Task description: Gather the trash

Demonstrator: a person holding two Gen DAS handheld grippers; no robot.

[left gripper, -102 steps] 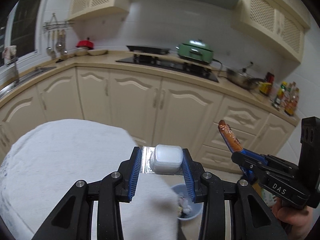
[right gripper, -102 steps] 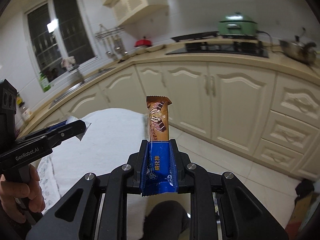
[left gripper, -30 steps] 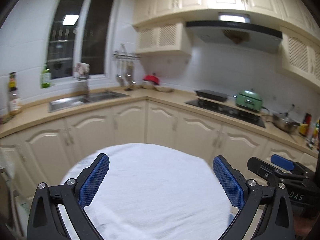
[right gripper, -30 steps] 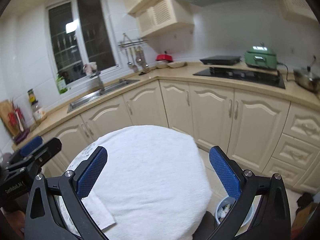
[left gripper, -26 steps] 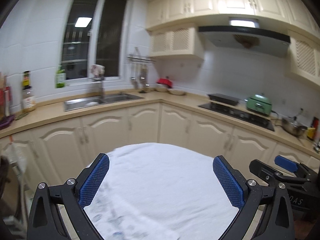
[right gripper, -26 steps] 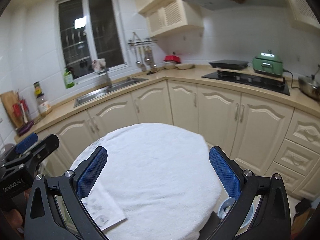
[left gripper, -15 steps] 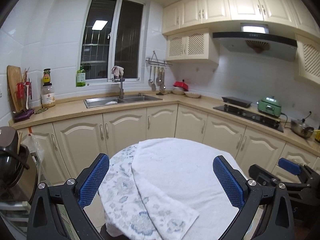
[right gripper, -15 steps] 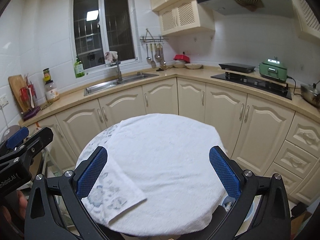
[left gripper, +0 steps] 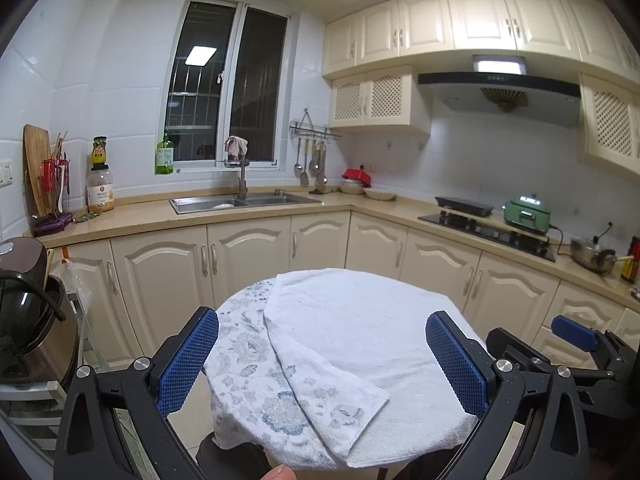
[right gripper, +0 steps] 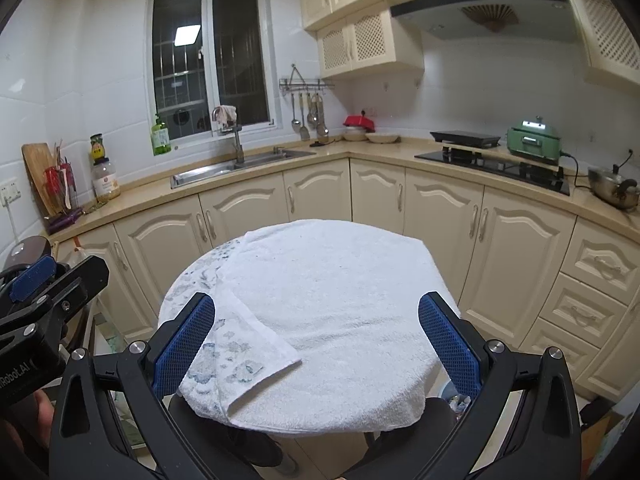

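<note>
**Both grippers empty above a bare table**

Left wrist view: my left gripper (left gripper: 322, 360) hangs with its jaws spread wide, nothing between the blue pads (left gripper: 187, 360). Below is the round table (left gripper: 400, 452) under a white towel (left gripper: 360, 332), one corner folded back over the floral cloth (left gripper: 248, 364). I see no trash on it. The right gripper (left gripper: 576, 344) sits at the right edge, side-on; its state I cannot tell from here.

Right wrist view: my right gripper (right gripper: 316, 340) is spread just as wide and empty. Past its right finger, low beside the table, a sliver of the bin (right gripper: 450, 394) shows; any trash there is too small to make out.

My worry: a low reach could catch the folded towel corner and drag the cloth; the table edge hides most of the bin, so a blind drop could miss.
</note>
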